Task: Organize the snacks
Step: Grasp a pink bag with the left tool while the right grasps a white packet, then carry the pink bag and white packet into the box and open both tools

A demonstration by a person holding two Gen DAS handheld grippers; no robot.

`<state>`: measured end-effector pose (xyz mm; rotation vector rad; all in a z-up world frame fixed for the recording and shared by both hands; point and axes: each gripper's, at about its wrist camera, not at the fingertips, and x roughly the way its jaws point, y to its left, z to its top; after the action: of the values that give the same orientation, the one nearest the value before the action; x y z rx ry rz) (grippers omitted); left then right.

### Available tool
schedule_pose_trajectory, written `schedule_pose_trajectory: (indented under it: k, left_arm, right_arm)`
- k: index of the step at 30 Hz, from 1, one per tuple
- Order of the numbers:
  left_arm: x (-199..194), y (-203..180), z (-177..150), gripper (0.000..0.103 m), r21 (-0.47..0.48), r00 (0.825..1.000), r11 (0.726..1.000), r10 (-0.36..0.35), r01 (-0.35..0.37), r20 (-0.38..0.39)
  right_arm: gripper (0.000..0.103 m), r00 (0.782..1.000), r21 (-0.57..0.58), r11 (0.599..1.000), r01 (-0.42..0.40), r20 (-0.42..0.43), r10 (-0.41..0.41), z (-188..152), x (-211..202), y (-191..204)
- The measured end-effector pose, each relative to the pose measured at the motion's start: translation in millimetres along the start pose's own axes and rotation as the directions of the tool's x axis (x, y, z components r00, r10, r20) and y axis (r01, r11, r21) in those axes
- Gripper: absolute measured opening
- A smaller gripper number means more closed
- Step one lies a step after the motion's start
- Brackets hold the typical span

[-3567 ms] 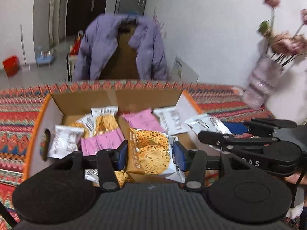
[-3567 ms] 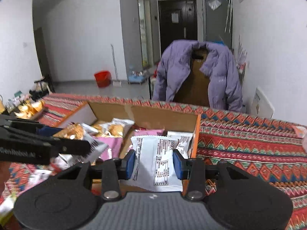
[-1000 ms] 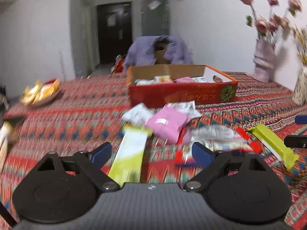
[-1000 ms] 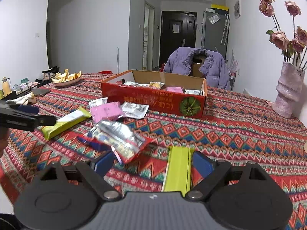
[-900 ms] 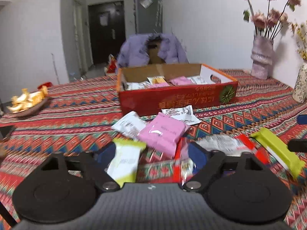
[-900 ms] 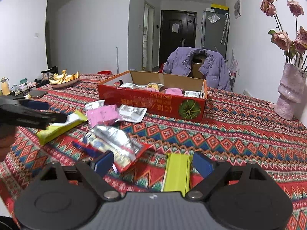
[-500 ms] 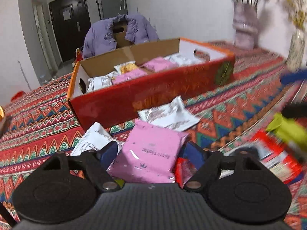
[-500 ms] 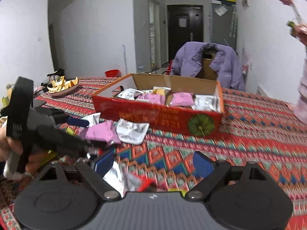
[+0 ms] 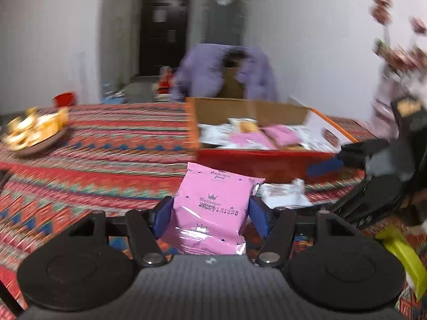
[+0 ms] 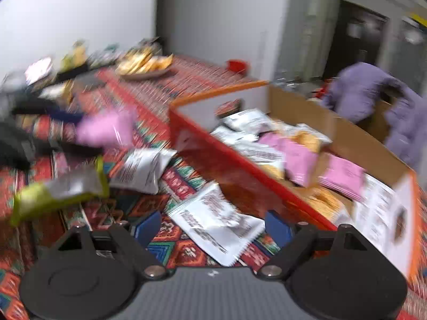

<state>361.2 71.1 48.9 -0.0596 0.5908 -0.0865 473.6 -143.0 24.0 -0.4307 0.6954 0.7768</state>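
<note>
A pink snack packet (image 9: 213,208) sits between the blue pads of my left gripper (image 9: 210,220). The jaws are closing and both pads touch the packet's sides. In the right wrist view the same pink packet (image 10: 106,128) hangs above the tablecloth. My right gripper (image 10: 213,226) hovers over a white snack packet (image 10: 216,221) lying flat by the red cardboard box (image 10: 232,165). Its jaws are closing, with the pads still apart from the packet. The box (image 9: 261,160) holds several pink, white and orange packets.
A yellow-green bar (image 10: 53,194) and another white packet (image 10: 144,170) lie on the patterned cloth left of the box. A plate of yellow snacks (image 9: 34,130) stands at the far left. A vase of flowers (image 9: 387,106) and a chair with a purple jacket (image 9: 224,72) are behind.
My left gripper moved in on the pink packet, narrowed around it and raised it off the cloth. My right gripper swung left from the yellow-green bar to the white packet by the box.
</note>
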Motion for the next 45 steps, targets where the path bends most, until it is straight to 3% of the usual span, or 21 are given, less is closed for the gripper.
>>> schedule_pose_trajectory:
  k: [2,4,6,8,11,14,21,26,33,36,45]
  left_arm:
    - [-7.1,10.6,-3.2,0.062,-0.031,0.999,0.998,0.047,-0.047,-0.002]
    - [-9.1,15.8,-7.7,0.062,-0.052,0.997,0.996,0.068,-0.069,-0.021]
    - [-7.4,16.7,-11.5,0.062,-0.063,0.996,0.995,0.078,-0.081,-0.045]
    - [-8.4,15.1,-16.5,0.062,-0.059,0.995,0.994,0.083,-0.087,-0.062]
    - [-12.1,10.0,-22.1,0.062,-0.059,0.995,0.995,0.072,-0.076,-0.070]
    - [-15.2,0.2,-23.8,0.062,-0.057,0.996,0.997,0.048,-0.052,-0.071]
    - [-40.6,-30.8,-23.1,0.062,-0.025,0.999,0.999,-0.022,0.021,-0.024]
    - [-61.1,-59.6,-36.2,0.062,-0.023,0.996,0.997,-0.080,0.079,-0.036]
    - [-100.0,-91.9,-52.2,0.062,-0.003,0.989,0.989,-0.145,0.145,-0.016]
    - [-114.9,-100.7,-58.1,0.062,0.016,0.989,0.988,-0.150,0.150,-0.008]
    - [-142.6,-111.2,-65.8,0.062,0.039,0.990,0.990,-0.138,0.137,0.024]
  right_arm:
    - [0.083,0.999,-0.067,0.998,0.000,-0.035,-0.002,6.2,16.9,5.4]
    - [0.082,0.994,-0.094,0.992,-0.085,-0.074,0.079,9.5,35.8,6.5]
    - [0.081,0.994,-0.091,0.991,-0.093,-0.060,0.088,9.2,36.8,6.2]
    - [0.070,0.993,-0.078,0.991,-0.106,-0.068,0.100,7.1,34.1,4.8]
    - [0.051,0.989,0.048,0.991,-0.127,-0.064,0.130,-6.3,23.6,-8.6]
    - [0.044,0.995,0.110,0.991,-0.072,-0.060,0.079,-26.1,3.9,-15.3]
    - [0.041,0.989,0.215,0.966,0.145,-0.051,-0.137,-74.3,-63.8,-12.9]
    - [0.041,0.955,0.326,0.908,0.265,0.041,-0.293,-109.9,-151.0,6.8]
    - [0.041,0.944,0.415,0.879,0.234,0.119,-0.307,-136.8,-199.5,46.9]
    - [0.041,0.944,0.412,0.886,0.213,0.147,-0.295,-148.3,-213.6,73.9]
    - [0.041,0.940,0.416,0.887,0.199,0.176,-0.293,-163.3,-228.7,94.9]
